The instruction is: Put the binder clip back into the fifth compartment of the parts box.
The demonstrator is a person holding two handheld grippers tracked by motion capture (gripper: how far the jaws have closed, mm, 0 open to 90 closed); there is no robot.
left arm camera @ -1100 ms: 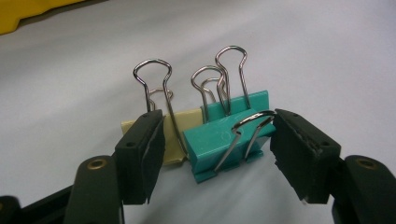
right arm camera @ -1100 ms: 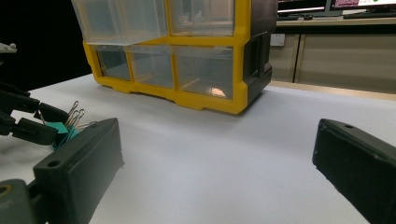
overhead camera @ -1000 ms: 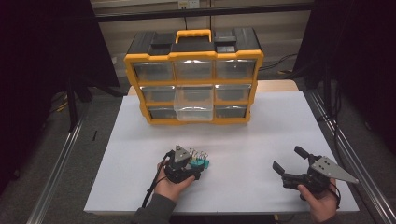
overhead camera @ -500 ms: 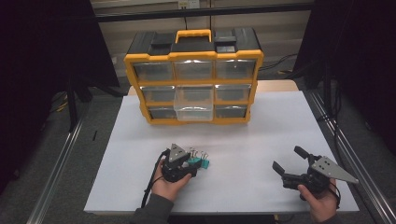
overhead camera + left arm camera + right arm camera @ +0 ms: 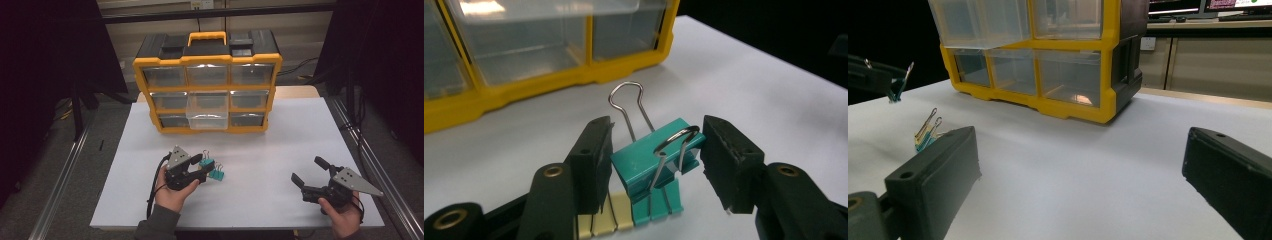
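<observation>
A teal binder clip (image 5: 655, 160) is sitting between the two black jaws of the left gripper (image 5: 655, 162), lifted a little off the white table (image 5: 270, 150), with one wire handle sticking up and away toward the organizer and the other folded down over its front. The jaws are closing in on both sides of the clip's body; the left jaw is touching or nearly touching it, and whether the right jaw is pressing on it cannot be told. Under it, more binder clips (image 5: 629, 212) are lying on the table side by side, some teal and some cream. In the high view the left gripper (image 5: 202, 172) is hanging over the near left part of the table, held in the person's left hand (image 5: 172, 192), with the teal clips (image 5: 216, 173) just beside its tip. In the right gripper view the lying clips (image 5: 927, 131) are showing at the left edge, close behind that gripper's own left jaw. The right gripper (image 5: 307, 175) is resting low over the near right part of the table, well apart from the clips, its jaws spread wide with nothing between them. Farther back, a yellow and black drawer organizer (image 5: 207, 82) is standing at the far middle of the table, and its clear centre drawer (image 5: 207, 112) is standing pulled out toward the person.
</observation>
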